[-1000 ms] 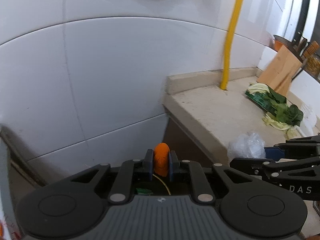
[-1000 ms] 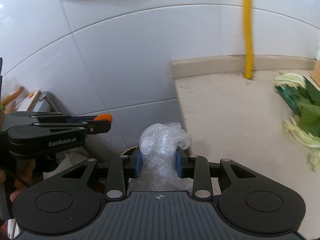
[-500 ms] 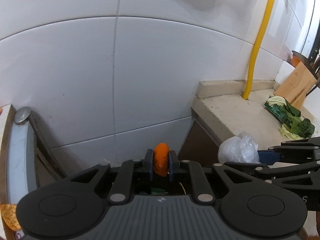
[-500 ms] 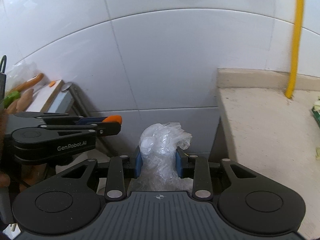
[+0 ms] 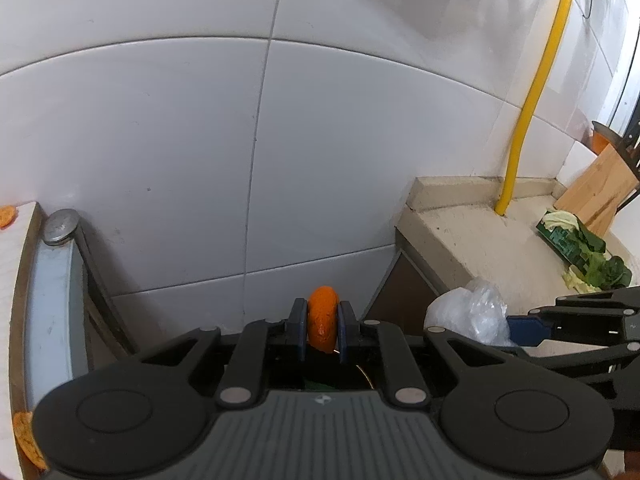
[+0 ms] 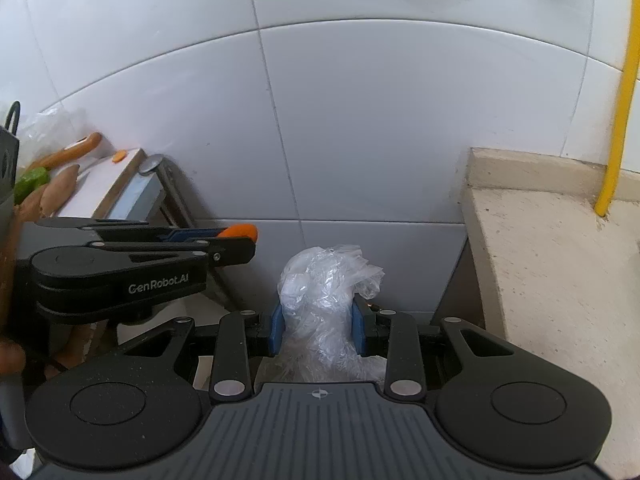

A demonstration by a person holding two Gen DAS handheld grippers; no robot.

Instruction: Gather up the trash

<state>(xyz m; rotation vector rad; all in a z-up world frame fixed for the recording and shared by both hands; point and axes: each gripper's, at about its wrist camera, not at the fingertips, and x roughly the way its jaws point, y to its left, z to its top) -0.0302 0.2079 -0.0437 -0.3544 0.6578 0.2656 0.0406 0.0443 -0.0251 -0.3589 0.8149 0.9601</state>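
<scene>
My left gripper (image 5: 322,326) is shut on an orange carrot piece (image 5: 322,320), which stands up between the blue pads. That same carrot piece (image 6: 239,231) shows at the tip of the left gripper (image 6: 230,236) in the right wrist view. My right gripper (image 6: 318,326) is shut on a crumpled clear plastic bag (image 6: 326,292). The bag (image 5: 468,314) also appears at the right of the left wrist view. Both grippers hang side by side over the gap between a metal stand and a stone counter, facing the white tiled wall. What lies below them is hidden.
A beige stone counter (image 5: 480,240) on the right carries leafy vegetable scraps (image 5: 588,256), a wooden board (image 5: 600,192) and a yellow pipe (image 5: 532,92). On the left, a metal stand (image 6: 148,192) holds a white board with carrots (image 6: 68,152).
Both grippers have swung left, away from the counter toward the gap. The counter and greens slid right in view and the metal stand came in at the left. Both grips are unchanged.
</scene>
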